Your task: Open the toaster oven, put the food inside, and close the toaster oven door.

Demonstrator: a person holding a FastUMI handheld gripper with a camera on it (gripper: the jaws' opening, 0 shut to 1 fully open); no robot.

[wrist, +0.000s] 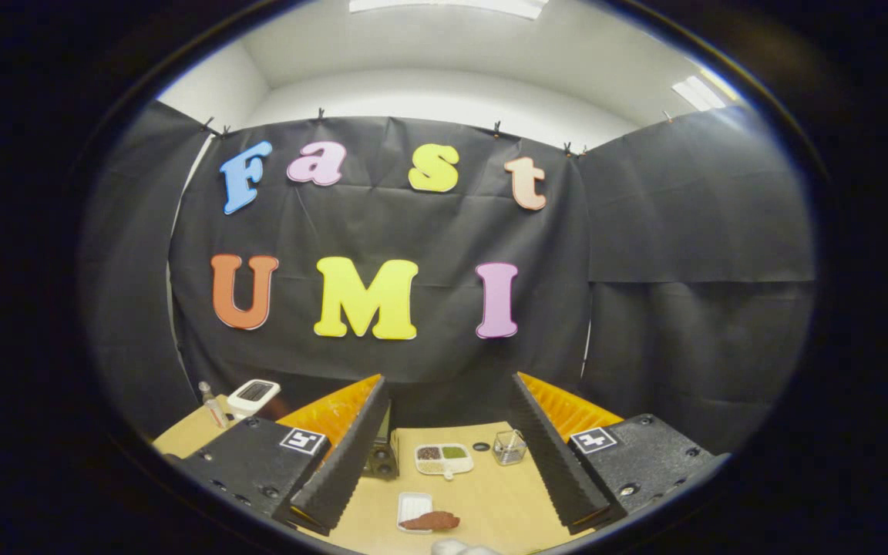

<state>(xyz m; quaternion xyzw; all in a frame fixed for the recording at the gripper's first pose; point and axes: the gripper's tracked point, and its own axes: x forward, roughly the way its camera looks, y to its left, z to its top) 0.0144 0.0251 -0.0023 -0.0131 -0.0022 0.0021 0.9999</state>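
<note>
Brown food (430, 522) lies on the wooden surface (490, 493), between the gripper's (448, 408) wide-open fingers, touching neither.

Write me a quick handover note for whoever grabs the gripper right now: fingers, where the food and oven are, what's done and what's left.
Gripper: open, fingers spread wide, holding nothing, raised above the table.
Food: a brown piece on a small white tray, between the fingers on the near side of the table.
Toaster oven: partly hidden behind the left finger; door state cannot be told.
Also beyond the fingers: a divided white dish, a small clear container, and a white device at the far left.
Done: nothing visible.
Left: open the oven, put food inside, close the door.
</note>
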